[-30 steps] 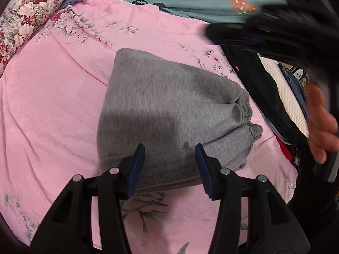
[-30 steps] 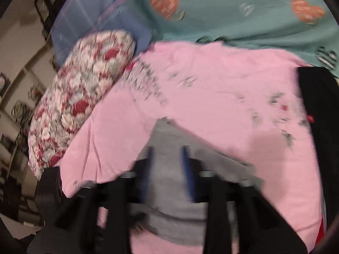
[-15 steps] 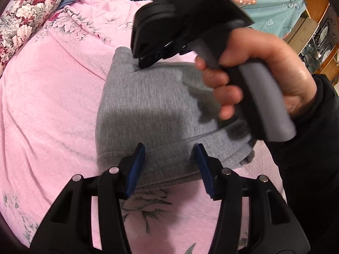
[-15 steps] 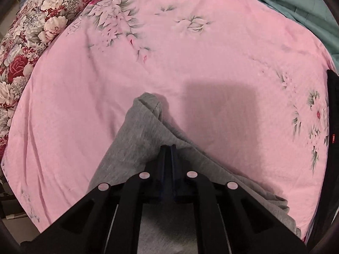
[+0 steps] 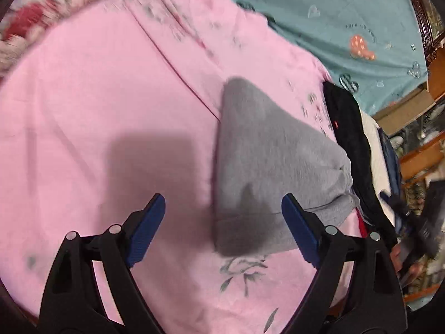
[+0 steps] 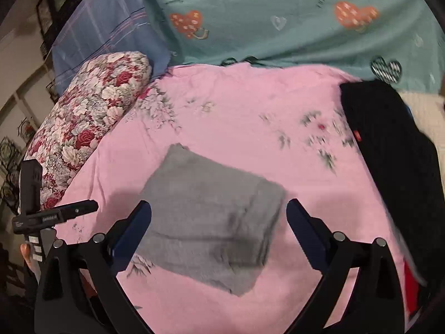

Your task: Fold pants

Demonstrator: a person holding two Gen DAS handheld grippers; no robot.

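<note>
The grey pants (image 5: 267, 164) lie folded into a compact bundle on the pink floral sheet (image 5: 111, 97). They also show in the right wrist view (image 6: 211, 211). My left gripper (image 5: 224, 222) is open and empty, held above the sheet with the bundle's near edge between its blue pads. My right gripper (image 6: 218, 229) is open and empty, hovering over the near side of the bundle. Neither gripper touches the pants.
A pile of dark clothes (image 6: 389, 150) lies along the right edge of the bed, also in the left wrist view (image 5: 350, 128). A red-and-white floral pillow (image 6: 91, 122) sits at the left. A teal heart-print blanket (image 6: 278, 22) covers the far side.
My right gripper has opened, let go of the pants and pulled back. My left gripper has opened wider and swung to the left. The bundle lies flat by itself.
</note>
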